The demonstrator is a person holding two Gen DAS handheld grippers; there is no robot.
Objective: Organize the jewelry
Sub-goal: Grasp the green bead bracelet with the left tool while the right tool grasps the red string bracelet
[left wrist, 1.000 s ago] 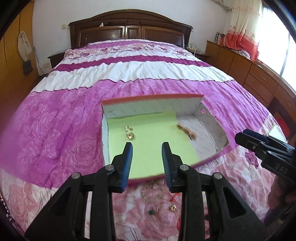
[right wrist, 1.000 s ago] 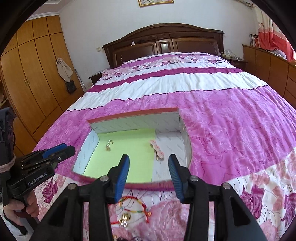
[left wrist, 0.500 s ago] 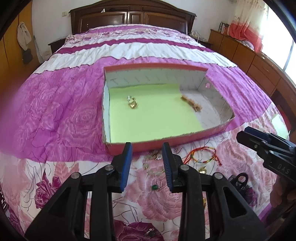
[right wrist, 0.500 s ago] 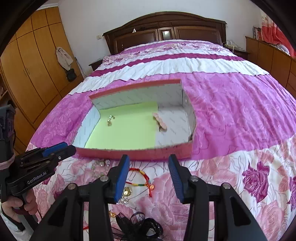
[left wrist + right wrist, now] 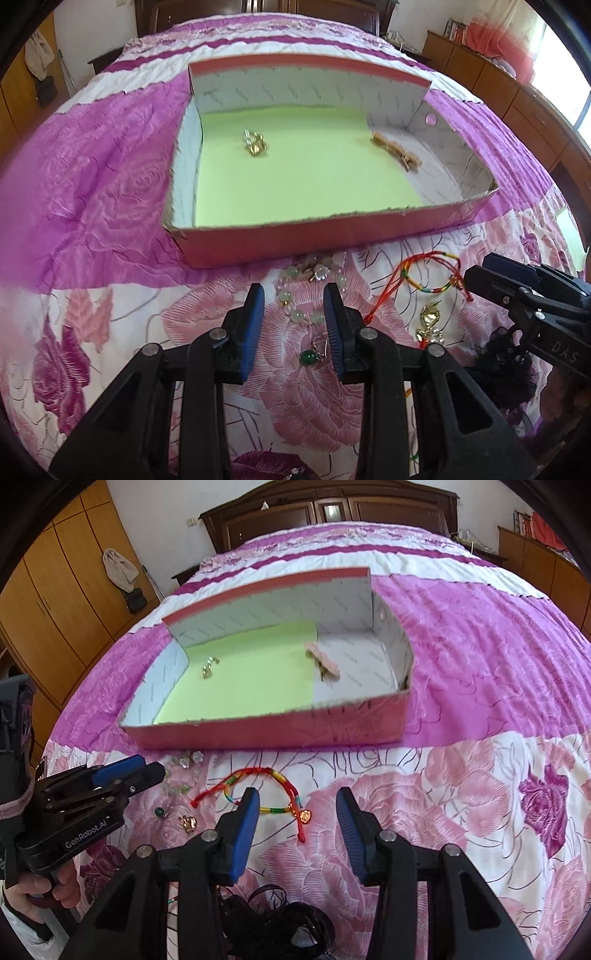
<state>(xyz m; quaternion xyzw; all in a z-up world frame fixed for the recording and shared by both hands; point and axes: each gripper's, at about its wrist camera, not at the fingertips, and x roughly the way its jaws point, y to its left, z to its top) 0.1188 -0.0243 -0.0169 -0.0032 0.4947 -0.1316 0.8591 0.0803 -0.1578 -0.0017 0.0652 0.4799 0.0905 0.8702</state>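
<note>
Bead bracelet [image 5: 300, 291] between the parted left gripper [image 5: 294, 325] fingers.

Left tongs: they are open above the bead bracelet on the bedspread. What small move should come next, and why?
Probably lower the left tongs straight down and close on the bead bracelet. They are open and empty, and the beads lie on the bedspread right between their tips, outside the box. The box already holds earrings and a hair clip.

"GenRobot.AI" on the left claw [image 5: 147, 771] body; "DAS" on the right claw [image 5: 476, 271] body.
</note>
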